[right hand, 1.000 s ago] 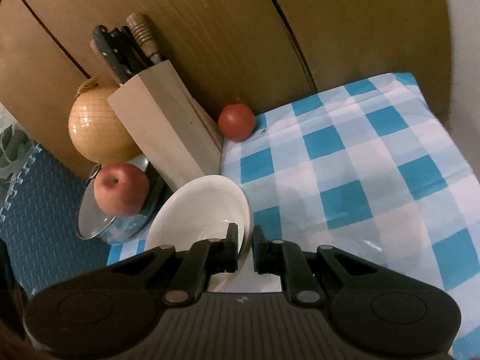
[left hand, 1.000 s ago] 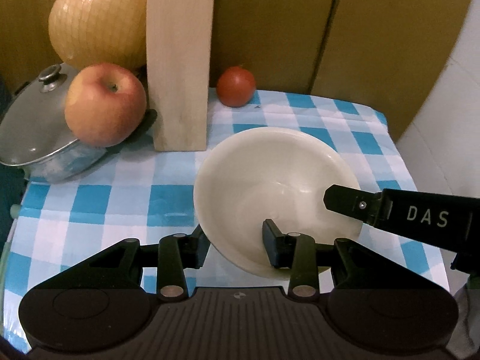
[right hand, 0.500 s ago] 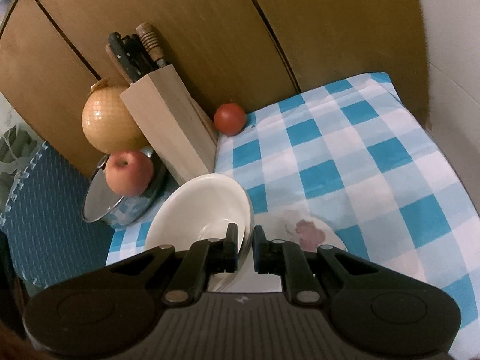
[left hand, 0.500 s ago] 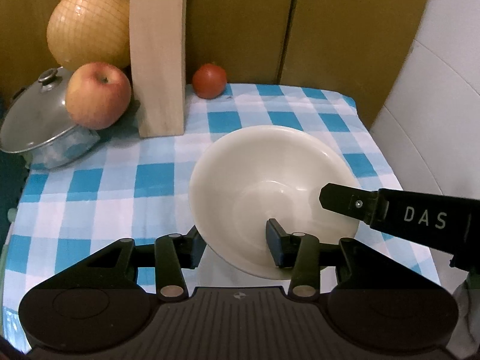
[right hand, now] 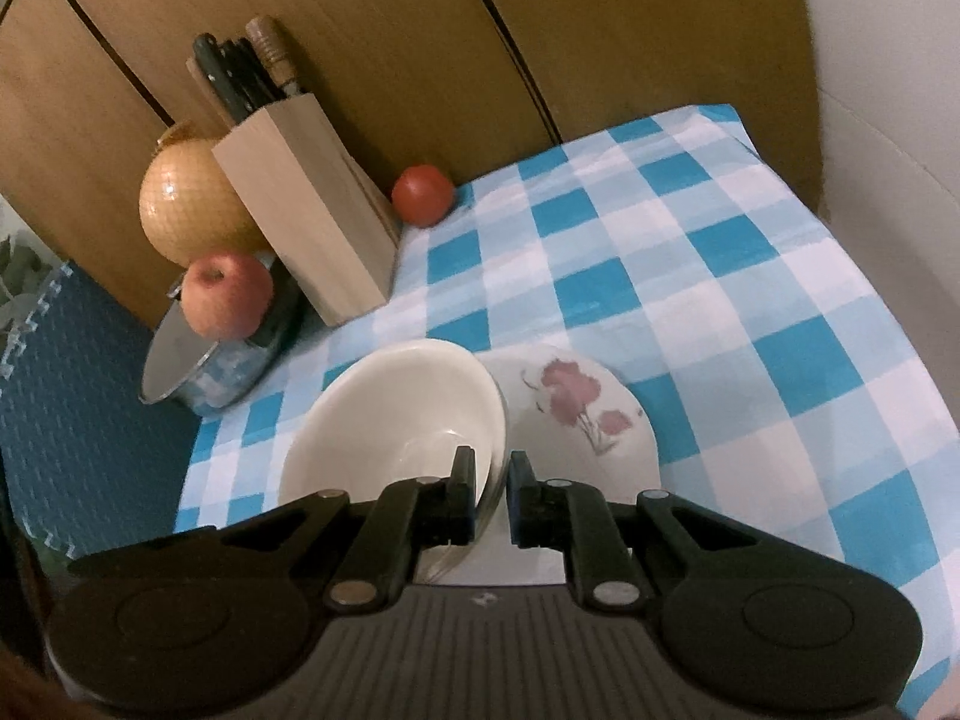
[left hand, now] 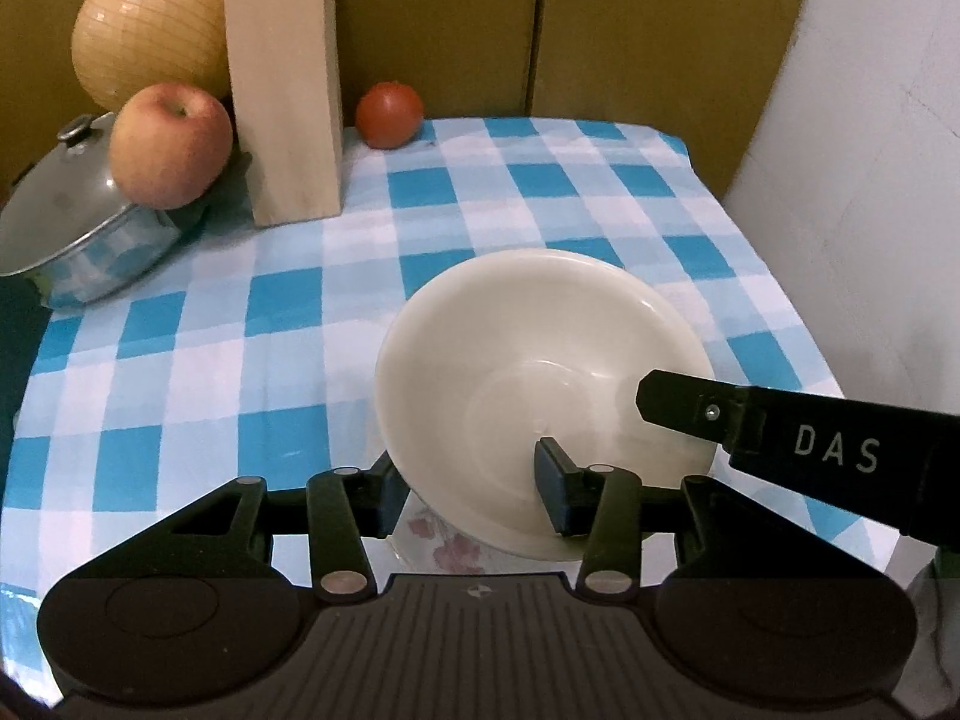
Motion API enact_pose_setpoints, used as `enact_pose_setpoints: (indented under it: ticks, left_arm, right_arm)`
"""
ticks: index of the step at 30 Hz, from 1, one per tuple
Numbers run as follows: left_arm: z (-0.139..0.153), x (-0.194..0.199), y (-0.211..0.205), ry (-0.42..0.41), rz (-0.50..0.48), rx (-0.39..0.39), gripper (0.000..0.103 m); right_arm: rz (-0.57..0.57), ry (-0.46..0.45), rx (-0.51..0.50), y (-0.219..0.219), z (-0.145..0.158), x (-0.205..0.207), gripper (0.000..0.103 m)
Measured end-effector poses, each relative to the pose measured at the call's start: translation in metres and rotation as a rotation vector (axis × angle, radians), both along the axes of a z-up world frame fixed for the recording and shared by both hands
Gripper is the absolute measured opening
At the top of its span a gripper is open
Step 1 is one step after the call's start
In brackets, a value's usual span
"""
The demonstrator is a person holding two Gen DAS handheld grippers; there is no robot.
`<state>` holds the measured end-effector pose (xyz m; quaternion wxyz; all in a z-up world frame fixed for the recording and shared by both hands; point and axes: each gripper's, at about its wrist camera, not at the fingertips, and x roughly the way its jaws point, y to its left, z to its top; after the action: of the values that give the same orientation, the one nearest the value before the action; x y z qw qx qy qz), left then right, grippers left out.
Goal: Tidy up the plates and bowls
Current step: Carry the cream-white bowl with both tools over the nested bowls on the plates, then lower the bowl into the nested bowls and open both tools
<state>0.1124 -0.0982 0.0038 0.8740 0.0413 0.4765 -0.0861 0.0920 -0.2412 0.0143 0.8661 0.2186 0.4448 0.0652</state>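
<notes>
Left wrist view: the left gripper (left hand: 474,489) straddles the near rim of the cream bowl (left hand: 543,387), fingers moderately spread, seemingly loose on it. The bowl sits over a flowered plate (left hand: 444,546), well in front of the knife block (left hand: 285,84).

Right wrist view: the right gripper (right hand: 491,492) pinches the bowl's (right hand: 396,420) right rim, fingers narrow, beside the plate (right hand: 576,420). Glazed ware looks stiff, slippery and breakable; the rim is the best hold.

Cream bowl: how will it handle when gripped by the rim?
The cream bowl looks glazed, so probably slippery between the pads. It seems rigid ceramic, likely heavy for its size and chippable against the flowered plate beside it. Held at one rim point, it may droop.
</notes>
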Motion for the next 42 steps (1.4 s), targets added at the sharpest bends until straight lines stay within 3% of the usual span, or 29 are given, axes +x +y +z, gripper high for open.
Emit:
enact_pose_setpoints:
  ticks: [33,42]
  left_arm:
    - [-0.012,0.006,-0.003,0.055,-0.017,0.008,0.055]
    - [-0.013,0.005,-0.003,0.044,-0.006,0.039,0.055]
  right_arm:
    - [-0.002,0.046,-0.048,0.0,-0.012,0.002,0.015]
    - [-0.033,0.0,-0.108,-0.003,-0.005,-0.004,0.015]
